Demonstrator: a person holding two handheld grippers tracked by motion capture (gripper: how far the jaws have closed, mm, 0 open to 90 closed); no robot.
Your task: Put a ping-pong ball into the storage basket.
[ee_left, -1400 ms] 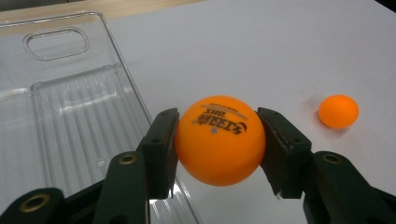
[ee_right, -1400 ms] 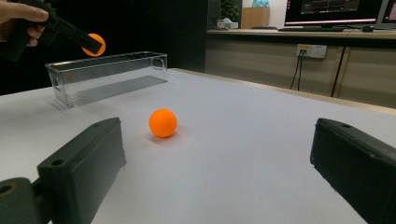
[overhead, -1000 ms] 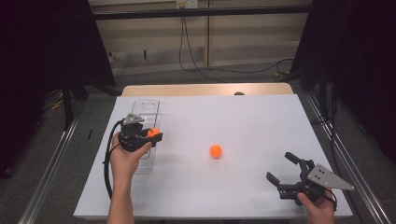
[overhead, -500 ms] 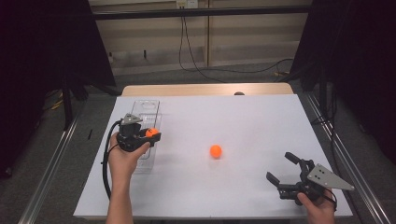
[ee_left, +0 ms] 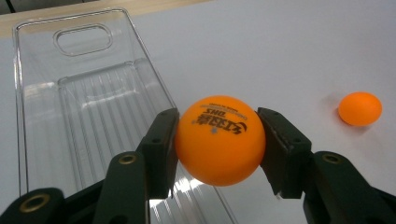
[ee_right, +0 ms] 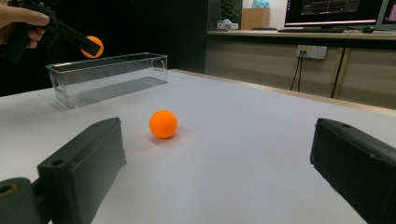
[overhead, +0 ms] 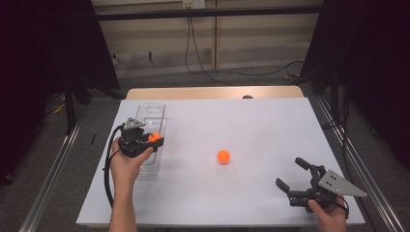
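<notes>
From the high view, the left gripper [overhead: 153,140] sits over a clear tray [overhead: 151,112] at the left of the white surface [overhead: 251,125], its fingers clamped on an orange ball [overhead: 154,137]. A second ball [overhead: 223,156] lies loose near the middle of the surface, well apart from both grippers. The right gripper [overhead: 291,174] is at the near right corner, fingers spread with nothing between them, a grey plate [overhead: 341,183] on top.

In the left gripper view, the two black fingers [ee_left: 161,142] press on either side of the held ball [ee_left: 219,140], which carries dark print. The tray [ee_left: 70,112] lies below and to the left, with nothing in it; the ball is above its long edge. The second ball [ee_left: 360,108] rests on the surface at the far right.

In the right gripper view, the fingers [ee_right: 88,161] stand wide apart, holding nothing. The loose ball [ee_right: 163,124] sits on the surface ahead, between them. Farther off, the tray [ee_right: 107,77] stands, and the left gripper [ee_right: 86,45] holds its ball [ee_right: 95,45] raised above the tray's end.
</notes>
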